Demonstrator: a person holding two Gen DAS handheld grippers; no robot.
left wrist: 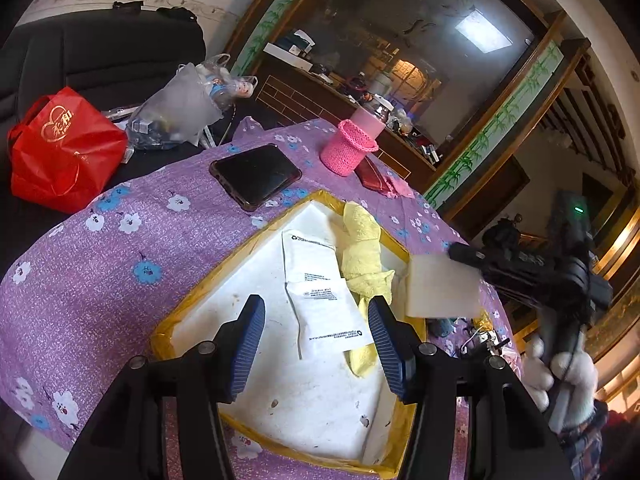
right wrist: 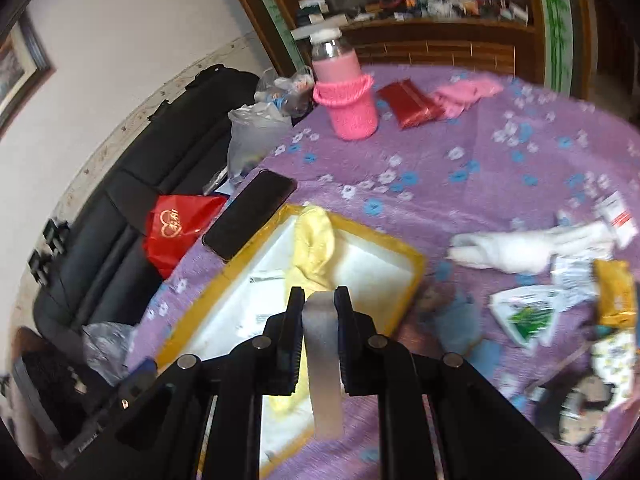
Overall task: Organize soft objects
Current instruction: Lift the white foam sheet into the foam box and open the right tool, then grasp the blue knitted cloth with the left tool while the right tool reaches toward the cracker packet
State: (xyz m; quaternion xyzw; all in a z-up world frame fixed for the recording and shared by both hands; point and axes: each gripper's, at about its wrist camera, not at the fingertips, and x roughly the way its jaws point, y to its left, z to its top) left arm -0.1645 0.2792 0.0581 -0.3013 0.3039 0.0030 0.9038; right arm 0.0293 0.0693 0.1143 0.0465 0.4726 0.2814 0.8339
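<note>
While the right gripper (right wrist: 319, 320), closed on a white foam pad (right wrist: 324, 360), hung beside the foam box (left wrist: 192, 312) on the worktop (left wrist: 120, 240), the left gripper (left wrist: 316, 340) waited half-open and empty above it. Next, probably: carry the pad over the rim beside the yellow towel (left wrist: 360, 248), then release.

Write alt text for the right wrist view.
The right gripper is shut on a pale flat sponge above a yellow-rimmed white foam box holding a yellow cloth, on a purple floral tablecloth.
</note>
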